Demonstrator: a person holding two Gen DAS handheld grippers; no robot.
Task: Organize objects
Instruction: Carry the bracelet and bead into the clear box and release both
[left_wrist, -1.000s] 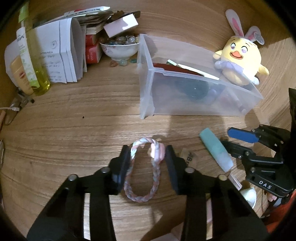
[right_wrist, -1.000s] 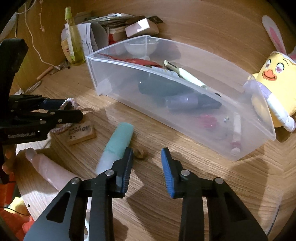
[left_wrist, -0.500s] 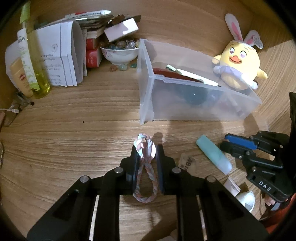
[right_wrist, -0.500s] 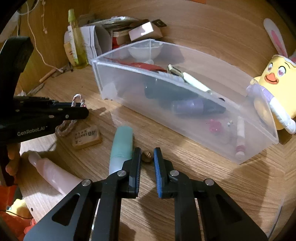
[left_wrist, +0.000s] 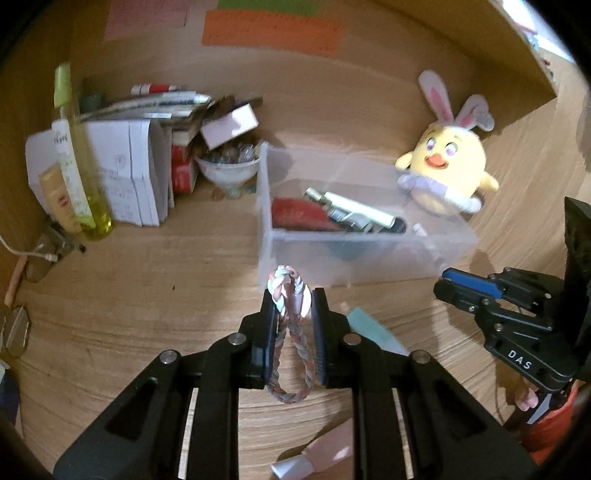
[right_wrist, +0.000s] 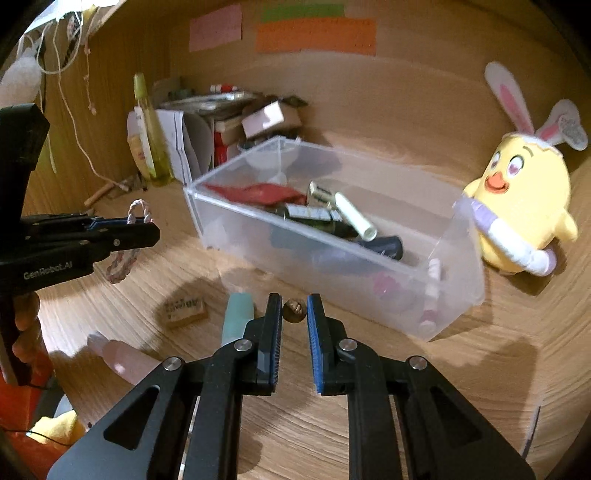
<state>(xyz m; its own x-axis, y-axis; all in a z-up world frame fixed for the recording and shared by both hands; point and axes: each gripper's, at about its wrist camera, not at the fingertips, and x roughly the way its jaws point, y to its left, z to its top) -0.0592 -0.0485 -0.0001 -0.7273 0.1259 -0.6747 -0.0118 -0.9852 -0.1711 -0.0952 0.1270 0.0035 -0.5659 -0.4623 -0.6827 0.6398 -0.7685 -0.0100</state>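
Left jaws (left_wrist: 293, 314): I pinch the braided cord loop (left_wrist: 291, 332) between them; its upper bend pokes out past the tips, the rest hangs below, clear of the worktop (left_wrist: 129, 295).
Right jaws (right_wrist: 294, 314): pressed onto a small brown bead (right_wrist: 294, 311) right at the tips.
Clear bin (right_wrist: 332, 236): open-topped, ahead of both pairs of jaws, already holding tubes and a red item; its long axis runs from near-left to far-right in my right view.
Which hand is nearer: the bead looks just short of the bin's front wall; the loop faces the bin's left end.
Next move, my guess: carry both over the rim and let go.
Left on the worktop: a mint tube (right_wrist: 238, 317), a pink bottle (right_wrist: 122, 360), a small tan block (right_wrist: 184, 312).
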